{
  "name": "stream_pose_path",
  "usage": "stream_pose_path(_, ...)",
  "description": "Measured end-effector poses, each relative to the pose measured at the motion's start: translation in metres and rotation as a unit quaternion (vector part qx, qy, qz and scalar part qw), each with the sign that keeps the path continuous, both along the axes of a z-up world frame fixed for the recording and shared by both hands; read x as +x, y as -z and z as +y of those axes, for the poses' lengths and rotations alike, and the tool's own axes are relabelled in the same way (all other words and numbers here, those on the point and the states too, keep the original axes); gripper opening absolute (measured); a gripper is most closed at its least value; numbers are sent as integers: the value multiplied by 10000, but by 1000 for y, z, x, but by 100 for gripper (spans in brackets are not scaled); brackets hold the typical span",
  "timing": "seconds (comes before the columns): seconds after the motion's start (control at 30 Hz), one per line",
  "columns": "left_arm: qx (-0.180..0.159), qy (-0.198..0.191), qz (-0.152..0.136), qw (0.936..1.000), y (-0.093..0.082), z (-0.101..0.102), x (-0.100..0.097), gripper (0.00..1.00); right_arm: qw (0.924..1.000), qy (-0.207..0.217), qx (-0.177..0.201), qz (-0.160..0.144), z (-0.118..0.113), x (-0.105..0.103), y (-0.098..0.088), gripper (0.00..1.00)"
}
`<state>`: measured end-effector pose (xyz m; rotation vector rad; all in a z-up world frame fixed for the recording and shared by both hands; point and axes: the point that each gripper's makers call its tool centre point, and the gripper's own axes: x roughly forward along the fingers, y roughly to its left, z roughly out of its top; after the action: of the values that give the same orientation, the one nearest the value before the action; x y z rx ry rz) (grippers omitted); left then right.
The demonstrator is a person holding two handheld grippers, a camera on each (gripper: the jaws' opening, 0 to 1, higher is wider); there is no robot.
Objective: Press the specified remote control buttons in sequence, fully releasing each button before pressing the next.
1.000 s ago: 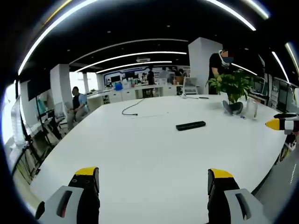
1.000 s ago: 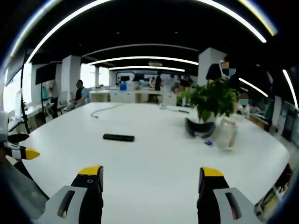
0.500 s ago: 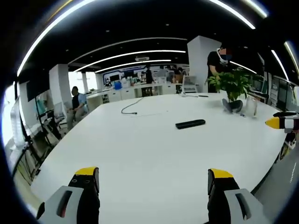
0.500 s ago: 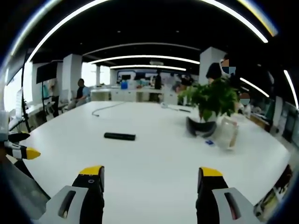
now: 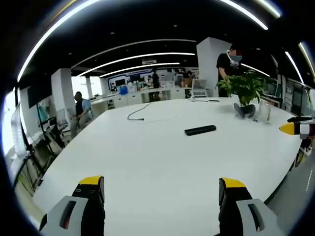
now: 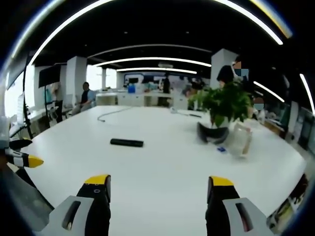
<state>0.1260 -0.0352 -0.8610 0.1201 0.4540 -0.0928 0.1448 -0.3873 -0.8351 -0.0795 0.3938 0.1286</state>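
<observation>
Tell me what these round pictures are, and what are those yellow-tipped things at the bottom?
A person holds a grabbing tool in each hand, and each tool carries a camera looking forward. The yellow-tipped prongs are the tools' jaws: the left gripper and the right gripper, both open and holding nothing. On the big white table lies a black remote control, farther off a potted plant, a clear jug and a grey cable. Each tool's tip also pokes into the other's picture.
</observation>
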Motion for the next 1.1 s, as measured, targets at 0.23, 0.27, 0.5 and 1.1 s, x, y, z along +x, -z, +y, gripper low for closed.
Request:
stream_pose_path(0.23,10,8,46,10000,2,0,-1,100,10000,8,11,-19,-1,0,0,78)
stream_pose_path(0.27,13,16,61,10000,2,-1,-1,100,10000,2,17,-32,-1,0,-1,78)
stream_pose_path(0.5,189,142,113,9997,4,-5,-1,100,10000,13,31,-35,-1,0,-1,78)
stream_pose_path(1.1,31,154,159,9997,3,-6,0,97,10000,-74,19,24,2,-2,2,76)
